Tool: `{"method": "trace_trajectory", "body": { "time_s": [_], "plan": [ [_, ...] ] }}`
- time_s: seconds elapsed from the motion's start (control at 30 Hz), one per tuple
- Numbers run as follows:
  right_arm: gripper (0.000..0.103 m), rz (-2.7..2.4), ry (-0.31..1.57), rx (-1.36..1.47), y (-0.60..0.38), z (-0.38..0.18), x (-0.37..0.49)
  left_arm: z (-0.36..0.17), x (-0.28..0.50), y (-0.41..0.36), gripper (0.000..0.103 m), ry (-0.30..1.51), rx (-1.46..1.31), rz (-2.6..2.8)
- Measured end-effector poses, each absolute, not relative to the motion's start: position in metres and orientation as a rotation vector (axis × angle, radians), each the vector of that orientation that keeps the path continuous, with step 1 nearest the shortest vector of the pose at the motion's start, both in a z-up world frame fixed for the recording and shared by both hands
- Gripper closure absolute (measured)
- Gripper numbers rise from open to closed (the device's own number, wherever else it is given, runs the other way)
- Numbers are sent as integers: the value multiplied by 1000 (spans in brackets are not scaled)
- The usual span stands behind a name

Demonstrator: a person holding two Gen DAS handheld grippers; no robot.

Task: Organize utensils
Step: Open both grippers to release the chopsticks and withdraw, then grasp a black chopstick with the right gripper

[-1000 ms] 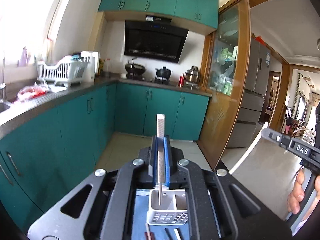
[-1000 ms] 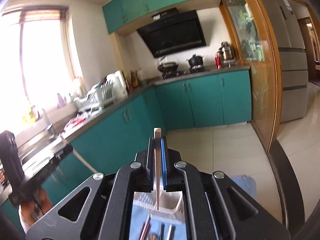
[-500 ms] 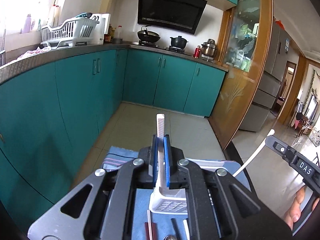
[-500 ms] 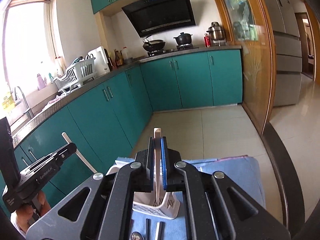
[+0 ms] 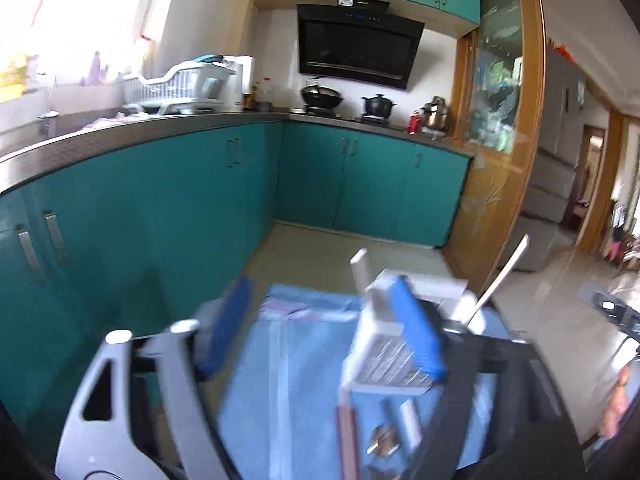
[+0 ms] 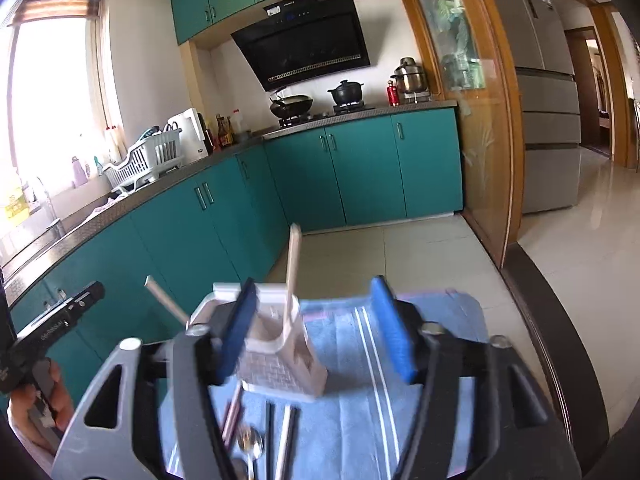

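Both grippers stand spread with nothing between their blue pads — the left gripper (image 5: pixel 320 332) and the right gripper (image 6: pixel 316 328) alike. Just past the fingers a white utensil holder (image 6: pixel 280 360) sits on a blue cloth (image 6: pixel 360 420), two pale sticks (image 6: pixel 293 272) leaning upright in it. Nearer the cameras, loose utensils (image 6: pixel 248 440) lie flat on the cloth — a spoon and dark chopsticks among them.

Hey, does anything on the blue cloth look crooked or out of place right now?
Yes: two pale sticks lean at different angles in the white utensil holder, while several utensils lie loose on the blue cloth.
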State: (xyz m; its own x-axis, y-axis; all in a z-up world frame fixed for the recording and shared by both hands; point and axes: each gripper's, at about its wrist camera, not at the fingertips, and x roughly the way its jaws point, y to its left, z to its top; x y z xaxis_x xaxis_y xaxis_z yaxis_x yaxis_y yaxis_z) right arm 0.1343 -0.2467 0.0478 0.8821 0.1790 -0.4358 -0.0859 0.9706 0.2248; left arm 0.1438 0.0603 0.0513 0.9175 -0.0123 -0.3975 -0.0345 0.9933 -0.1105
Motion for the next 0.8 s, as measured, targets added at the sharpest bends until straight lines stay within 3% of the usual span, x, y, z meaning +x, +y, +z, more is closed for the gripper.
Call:
{"method": "trace_trajectory", "body": {
  "time_s": [0.17,0.27,0.53,0.8],
  "plan": [
    [27,103,828,196,-240,-60,136,-41,145,76,21,751,-89,46],
    [34,154,985,208,-213,-109,142,-77,143,77,21,872,-124,27],
    [35,215,1088,63,-146,-136,159,-102,144,57,21,953,-46,-9],
    [36,159,1080,65,-159,-137,155,-108,144,54,21,968,-36,-24]
  ]
}}
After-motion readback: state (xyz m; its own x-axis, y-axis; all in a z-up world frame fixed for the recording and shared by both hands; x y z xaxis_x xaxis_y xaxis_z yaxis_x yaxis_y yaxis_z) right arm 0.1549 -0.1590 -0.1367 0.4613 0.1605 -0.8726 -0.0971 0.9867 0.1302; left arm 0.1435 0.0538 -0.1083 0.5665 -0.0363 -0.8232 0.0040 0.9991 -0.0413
